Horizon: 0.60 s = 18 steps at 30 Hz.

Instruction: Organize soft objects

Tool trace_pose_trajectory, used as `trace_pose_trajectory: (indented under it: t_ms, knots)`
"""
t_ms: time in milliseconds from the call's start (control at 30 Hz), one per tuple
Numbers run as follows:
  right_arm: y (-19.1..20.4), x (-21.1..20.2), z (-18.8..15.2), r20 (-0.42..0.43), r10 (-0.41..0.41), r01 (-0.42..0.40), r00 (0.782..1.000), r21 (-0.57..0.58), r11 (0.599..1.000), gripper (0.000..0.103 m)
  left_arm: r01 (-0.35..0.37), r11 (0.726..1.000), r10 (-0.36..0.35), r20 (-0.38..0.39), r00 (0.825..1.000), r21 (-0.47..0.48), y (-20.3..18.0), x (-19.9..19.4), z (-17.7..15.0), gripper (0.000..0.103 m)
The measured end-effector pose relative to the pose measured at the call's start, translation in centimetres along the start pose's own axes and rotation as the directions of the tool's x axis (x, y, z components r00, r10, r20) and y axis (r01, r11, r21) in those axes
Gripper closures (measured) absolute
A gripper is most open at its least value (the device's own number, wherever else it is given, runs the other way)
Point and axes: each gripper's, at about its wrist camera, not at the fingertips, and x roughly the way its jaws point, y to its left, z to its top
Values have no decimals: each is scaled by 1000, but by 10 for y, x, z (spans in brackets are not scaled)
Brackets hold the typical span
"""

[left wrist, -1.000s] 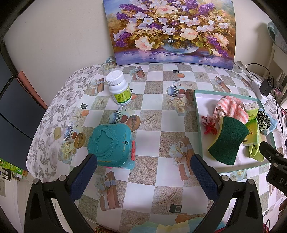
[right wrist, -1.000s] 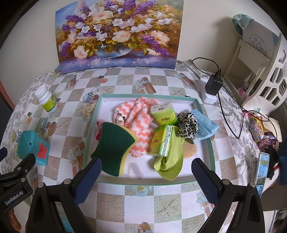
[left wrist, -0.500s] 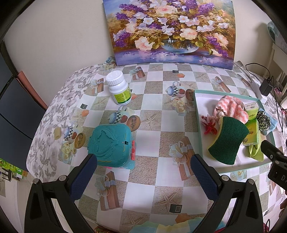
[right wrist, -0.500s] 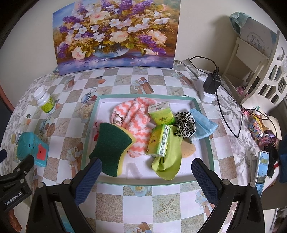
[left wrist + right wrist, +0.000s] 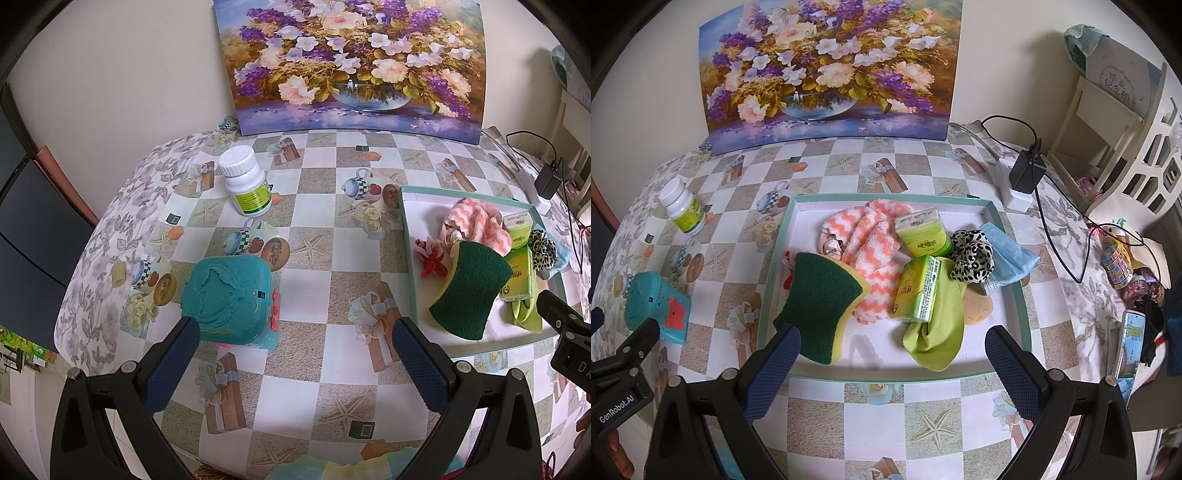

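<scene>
Both the left tongs (image 5: 295,336) and the right tongs (image 5: 893,347) are spread wide and hold nothing, hovering above the bench (image 5: 314,280). The soft things lie heaped in the tray (image 5: 1023,295): a green sponge (image 5: 822,299) leaning on a pink sock (image 5: 871,254), with a green cloth (image 5: 938,332) beside them.

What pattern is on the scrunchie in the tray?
Leopard print, black spots on cream, on the scrunchie; clearest in the right wrist view.

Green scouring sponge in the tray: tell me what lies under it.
The green scouring sponge rests on its yellow foam layer, overlapping the pink-and-white fuzzy sock and a red-and-white item at its left edge. Whatever else sits on the tray beneath is covered.
</scene>
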Motion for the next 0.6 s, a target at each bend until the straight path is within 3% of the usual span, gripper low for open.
trace_pose_trajectory:
  t_ms: [600]
  knots:
    - [0, 0, 0, -1, 0, 0, 1000, -1, 1000, 1, -3, 1000, 3, 30, 1000, -15, 5, -6, 1, 0]
